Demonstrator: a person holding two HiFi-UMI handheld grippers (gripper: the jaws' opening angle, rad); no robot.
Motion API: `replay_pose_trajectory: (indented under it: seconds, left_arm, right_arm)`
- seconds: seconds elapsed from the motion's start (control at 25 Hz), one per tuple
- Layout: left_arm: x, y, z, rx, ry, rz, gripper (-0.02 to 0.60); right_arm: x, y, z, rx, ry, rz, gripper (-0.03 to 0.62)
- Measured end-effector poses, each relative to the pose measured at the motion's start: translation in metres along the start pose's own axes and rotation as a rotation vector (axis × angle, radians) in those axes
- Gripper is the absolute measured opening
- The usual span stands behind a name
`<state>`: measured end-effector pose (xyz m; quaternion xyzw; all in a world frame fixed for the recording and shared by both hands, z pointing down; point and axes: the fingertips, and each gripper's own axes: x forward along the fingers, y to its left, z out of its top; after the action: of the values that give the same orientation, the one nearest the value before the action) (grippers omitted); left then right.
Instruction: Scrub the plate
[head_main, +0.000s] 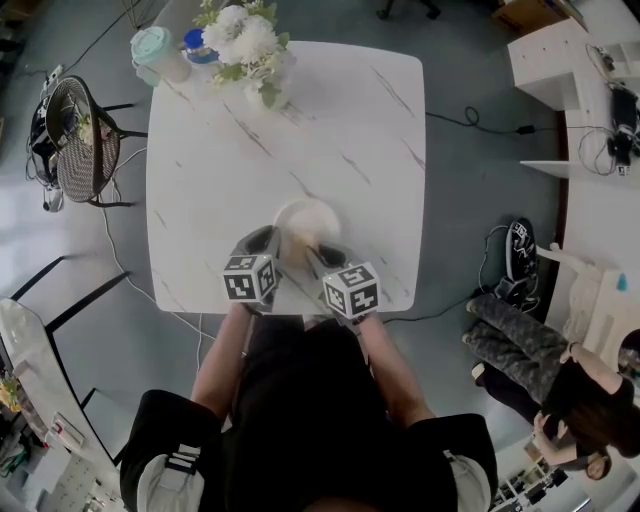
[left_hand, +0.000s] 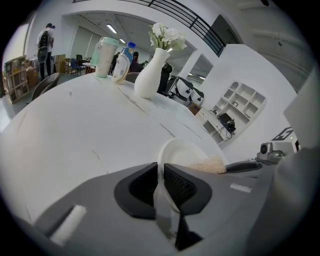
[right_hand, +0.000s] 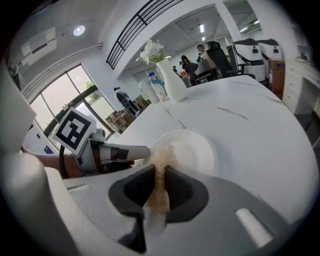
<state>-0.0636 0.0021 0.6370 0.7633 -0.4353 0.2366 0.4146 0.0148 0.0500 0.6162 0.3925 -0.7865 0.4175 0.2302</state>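
Observation:
A white paper plate (head_main: 307, 218) lies near the front edge of the white marble table (head_main: 220, 170). My left gripper (head_main: 268, 243) is shut on the plate's near rim; in the left gripper view the rim (left_hand: 162, 165) stands pinched between the dark pads and the plate (left_hand: 186, 150) tilts up. My right gripper (head_main: 320, 257) is shut on a tan sponge (right_hand: 160, 187). The sponge's tip rests on the plate's (right_hand: 192, 150) left part. In the left gripper view the sponge (left_hand: 210, 164) lies against the plate's right side. The left gripper (right_hand: 122, 151) reaches the plate's rim from the left.
At the table's far left corner stand a white vase with white flowers (head_main: 255, 55), a teal-lidded cup (head_main: 155, 50) and a blue-capped bottle (head_main: 198, 45). A mesh chair (head_main: 85, 140) stands left of the table. A person (head_main: 560, 390) sits on the floor at the right.

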Motion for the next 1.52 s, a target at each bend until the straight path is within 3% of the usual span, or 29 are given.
replay_pose_trajectory:
  seconds: [1.52]
  left_arm:
    - [-0.003, -0.001, -0.001, 0.02, -0.004, -0.004, 0.046]
  right_arm:
    - [-0.054, -0.059, -0.015, 0.07, -0.029, -0.163, 0.058]
